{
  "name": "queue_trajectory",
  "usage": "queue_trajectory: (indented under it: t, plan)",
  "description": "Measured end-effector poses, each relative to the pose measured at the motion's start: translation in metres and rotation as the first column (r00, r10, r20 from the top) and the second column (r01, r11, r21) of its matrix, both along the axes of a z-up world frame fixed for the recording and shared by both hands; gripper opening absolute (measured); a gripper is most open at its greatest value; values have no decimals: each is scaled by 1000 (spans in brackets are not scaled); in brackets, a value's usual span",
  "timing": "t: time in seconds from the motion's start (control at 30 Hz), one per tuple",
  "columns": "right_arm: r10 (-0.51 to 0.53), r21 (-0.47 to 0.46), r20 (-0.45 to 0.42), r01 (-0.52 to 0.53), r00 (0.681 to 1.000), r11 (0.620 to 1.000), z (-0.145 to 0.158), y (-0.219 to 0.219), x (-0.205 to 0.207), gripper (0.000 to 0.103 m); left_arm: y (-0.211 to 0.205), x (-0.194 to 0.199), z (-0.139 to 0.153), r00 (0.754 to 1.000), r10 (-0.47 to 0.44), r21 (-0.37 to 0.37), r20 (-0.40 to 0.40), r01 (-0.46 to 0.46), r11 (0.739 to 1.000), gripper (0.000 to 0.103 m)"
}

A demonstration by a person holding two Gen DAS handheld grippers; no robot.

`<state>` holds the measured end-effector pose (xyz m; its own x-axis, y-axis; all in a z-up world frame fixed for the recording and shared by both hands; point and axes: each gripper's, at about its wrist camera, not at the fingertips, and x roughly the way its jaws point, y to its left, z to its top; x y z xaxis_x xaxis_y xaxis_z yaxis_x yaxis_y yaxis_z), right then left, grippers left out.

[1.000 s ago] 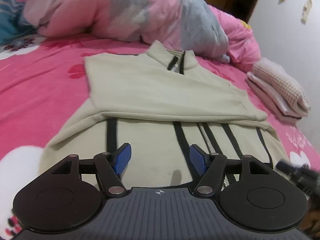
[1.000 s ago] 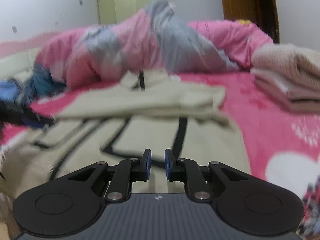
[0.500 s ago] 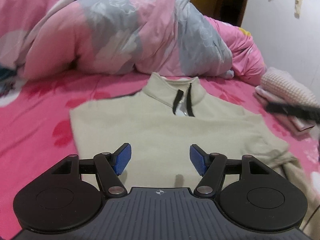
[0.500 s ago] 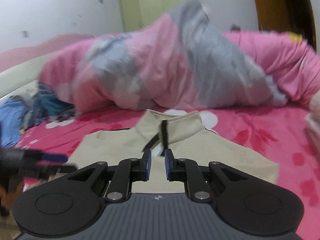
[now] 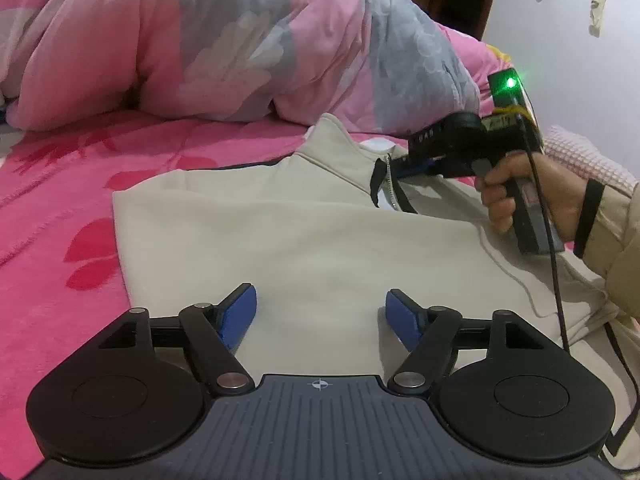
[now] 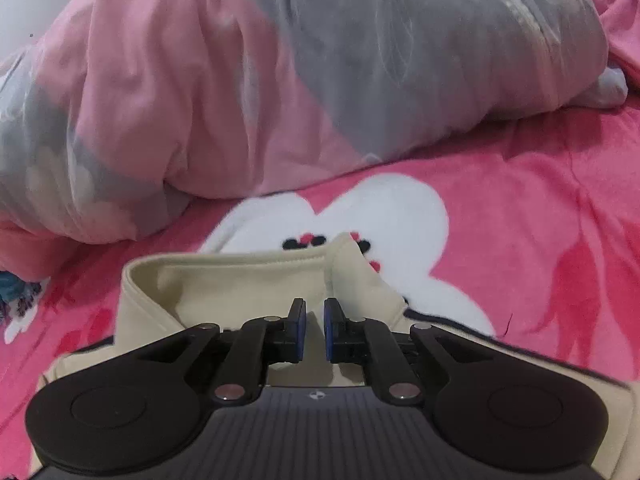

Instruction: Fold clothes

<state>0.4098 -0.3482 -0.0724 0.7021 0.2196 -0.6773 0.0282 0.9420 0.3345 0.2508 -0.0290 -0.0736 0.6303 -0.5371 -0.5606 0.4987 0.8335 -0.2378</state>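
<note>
A beige zip-collar top [image 5: 304, 232] lies flat on the pink bed, sleeves folded in, collar [image 6: 240, 280] toward the duvet. My left gripper [image 5: 320, 314] is open and empty, low over the top's middle. My right gripper [image 6: 315, 330] has its jaws nearly together with a narrow gap and nothing between them, right at the collar. The left wrist view shows the right gripper [image 5: 416, 160] held by a hand at the zip opening.
A bunched pink and grey duvet [image 5: 240, 40] lies just behind the collar. A folded pink knit [image 5: 588, 156] sits at the right by the white wall. The pink flowered bedsheet [image 5: 52, 216] spreads to the left.
Both grippers have moved up the top toward the collar. The right gripper has come in close to the collar and now shows in the left wrist view. Jaw openings are unchanged.
</note>
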Motion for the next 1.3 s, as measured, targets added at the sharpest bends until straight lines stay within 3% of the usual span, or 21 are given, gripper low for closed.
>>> queue_trajectory:
  t: [0.1, 0.2, 0.33, 0.43, 0.6, 0.7, 0.83, 0.97, 1.13, 1.23, 1.3]
  plan:
    - [2, -26, 70, 0, 998, 1000, 21, -4, -5, 10, 1, 3, -1, 1000, -2, -22, -12, 2, 1000, 76]
    - [19, 44, 57, -21, 998, 999, 27, -11, 6, 11, 2, 5, -1, 1000, -11, -42, -19, 10, 999, 82]
    - [28, 48, -37, -26, 999, 998, -1, -5, 35, 9, 3, 7, -2, 999, -26, -67, -26, 24, 997, 90]
    - [13, 45, -3, -13, 1000, 999, -9, -1, 46, 8, 2, 8, -2, 999, -33, -72, -27, 31, 997, 91]
    - [-72, 13, 122, 71, 990, 997, 31, -23, 20, 11, 5, 8, -3, 999, -33, -84, -31, 31, 996, 92]
    - [-45, -24, 89, 47, 995, 999, 38, -31, 1, 11, 5, 10, -3, 999, -34, -92, -36, 31, 995, 92]
    - [-50, -41, 64, 53, 997, 998, 24, -27, -16, 11, 4, 10, -3, 999, -35, -87, -34, 32, 996, 93]
    - [104, -1, 119, -104, 987, 995, 28, 4, -43, 11, 5, 10, -3, 999, -35, -91, -36, 31, 995, 93]
    - [273, -68, 111, -267, 956, 961, 39, 52, -61, 11, 5, 10, -3, 999, -34, -88, -35, 31, 996, 93]
    - [259, -201, 86, -238, 962, 950, 36, 72, -58, 12, 5, 10, -4, 999, -34, -89, -36, 31, 996, 93]
    - [238, -240, 79, -214, 968, 947, 35, 75, -53, 21, 5, 10, -4, 999, -34, -90, -36, 31, 995, 93]
